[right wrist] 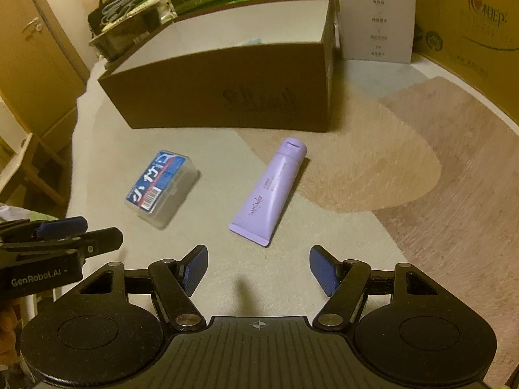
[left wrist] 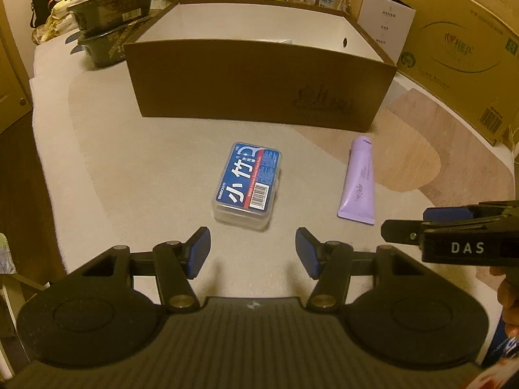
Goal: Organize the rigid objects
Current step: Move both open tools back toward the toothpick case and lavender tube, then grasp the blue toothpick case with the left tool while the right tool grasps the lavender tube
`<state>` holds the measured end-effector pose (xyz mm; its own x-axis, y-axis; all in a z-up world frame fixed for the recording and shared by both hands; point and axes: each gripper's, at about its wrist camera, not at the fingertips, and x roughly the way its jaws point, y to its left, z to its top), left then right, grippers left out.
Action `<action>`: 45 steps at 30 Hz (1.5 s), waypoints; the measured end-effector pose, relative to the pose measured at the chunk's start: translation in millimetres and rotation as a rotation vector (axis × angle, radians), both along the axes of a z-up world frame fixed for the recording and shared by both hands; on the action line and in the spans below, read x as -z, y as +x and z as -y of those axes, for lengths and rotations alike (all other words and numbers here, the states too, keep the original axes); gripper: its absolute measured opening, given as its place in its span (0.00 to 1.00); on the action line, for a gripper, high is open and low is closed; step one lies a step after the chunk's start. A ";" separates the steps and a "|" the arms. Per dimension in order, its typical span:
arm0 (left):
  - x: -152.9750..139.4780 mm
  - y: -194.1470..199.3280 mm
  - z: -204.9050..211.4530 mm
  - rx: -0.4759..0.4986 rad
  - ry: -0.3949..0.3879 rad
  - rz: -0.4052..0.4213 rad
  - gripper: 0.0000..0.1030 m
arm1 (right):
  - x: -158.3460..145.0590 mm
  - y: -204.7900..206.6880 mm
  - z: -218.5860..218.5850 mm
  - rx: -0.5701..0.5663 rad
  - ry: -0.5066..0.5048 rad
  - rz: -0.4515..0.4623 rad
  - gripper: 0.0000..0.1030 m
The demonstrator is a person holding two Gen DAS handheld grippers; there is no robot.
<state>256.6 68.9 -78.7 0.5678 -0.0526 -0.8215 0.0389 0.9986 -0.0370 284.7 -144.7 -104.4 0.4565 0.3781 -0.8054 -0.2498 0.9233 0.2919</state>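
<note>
A clear plastic case with a blue label lies flat on the grey table cover. A lilac tube lies to its right, cap toward the box. Behind both stands an open brown cardboard box with a white inside. My left gripper hangs open just short of the case, nothing between its blue pads. My right gripper is open a little short of the tube's flat end, also empty. Each gripper shows at the edge of the other's view.
Large cardboard cartons stand at the right and back. A white carton stands behind the brown box. Dark trays and a bag pile up at the back left. The table's left edge drops off toward wooden cabinets.
</note>
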 end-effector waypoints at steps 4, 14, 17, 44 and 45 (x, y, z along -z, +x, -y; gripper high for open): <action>6.9 8.3 0.6 0.011 0.009 0.004 0.55 | 7.9 9.8 -2.2 0.021 -0.001 0.003 0.67; 23.4 43.5 11.0 0.080 0.071 0.031 0.65 | 18.4 33.0 -1.6 0.057 0.004 -0.001 0.67; 30.1 54.3 13.1 0.092 0.109 0.027 0.65 | 21.7 39.0 -1.8 0.064 0.004 -0.004 0.67; 49.9 92.9 15.3 0.056 0.111 0.009 0.53 | 41.8 82.8 -34.2 0.026 -0.127 0.082 0.43; 49.5 91.8 14.6 0.052 0.109 0.008 0.53 | 42.0 82.4 -35.2 0.014 -0.133 0.092 0.42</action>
<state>348.5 54.3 -128.2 0.5732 0.0074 -0.8194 0.0910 0.9932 0.0727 367.1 -109.5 -146.4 0.5350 0.2639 -0.8026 -0.2570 0.9558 0.1430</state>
